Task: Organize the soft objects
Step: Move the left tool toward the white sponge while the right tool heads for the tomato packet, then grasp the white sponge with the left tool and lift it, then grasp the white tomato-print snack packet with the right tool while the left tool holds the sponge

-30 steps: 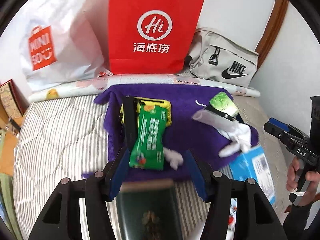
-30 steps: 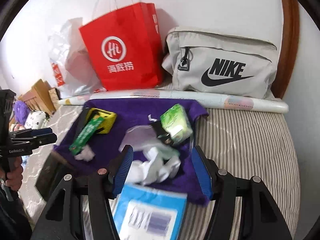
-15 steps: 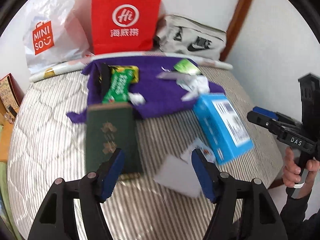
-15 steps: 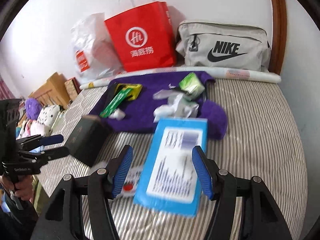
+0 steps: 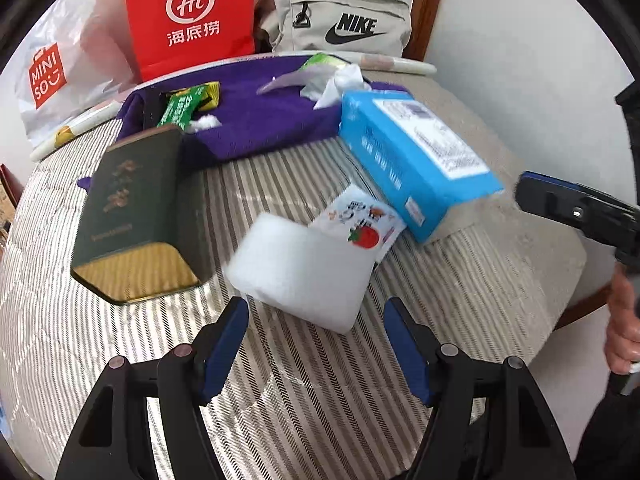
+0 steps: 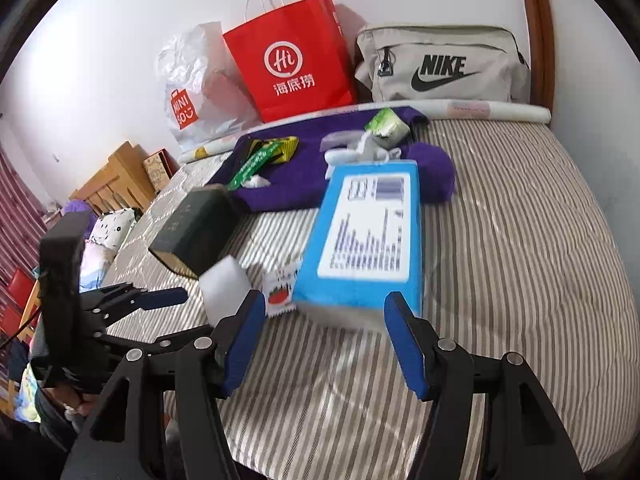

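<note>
White sponge block (image 5: 298, 270): lying flat on striped bed cover (image 5: 360, 380), just ahead of left gripper (image 5: 316, 344), between dark green tin (image 5: 132, 216) and blue box (image 5: 416, 160); one far corner overlapping small strawberry-print sachet (image 5: 360, 224). Appears porous foam; judged very light, compressible, springy, not fragile, not slippery. Likely to squash under a firm pinch and to shift on the cover if nudged.

Left jaws apart, just opened wider, nothing between them; gap roughly matching block's short side. Right gripper (image 6: 322, 340) jaws apart too, empty, hovering just short of blue box's near end.

Suggested hold: across short sides, mid-length, light squeeze only. Approach from near edge to avoid dragging sachet.

Other soft items on purple cloth (image 5: 256, 120) farther back: crumpled white tissue (image 5: 336, 86), small white wad (image 5: 206, 122). Both judged featherlight, shapeless.
</note>
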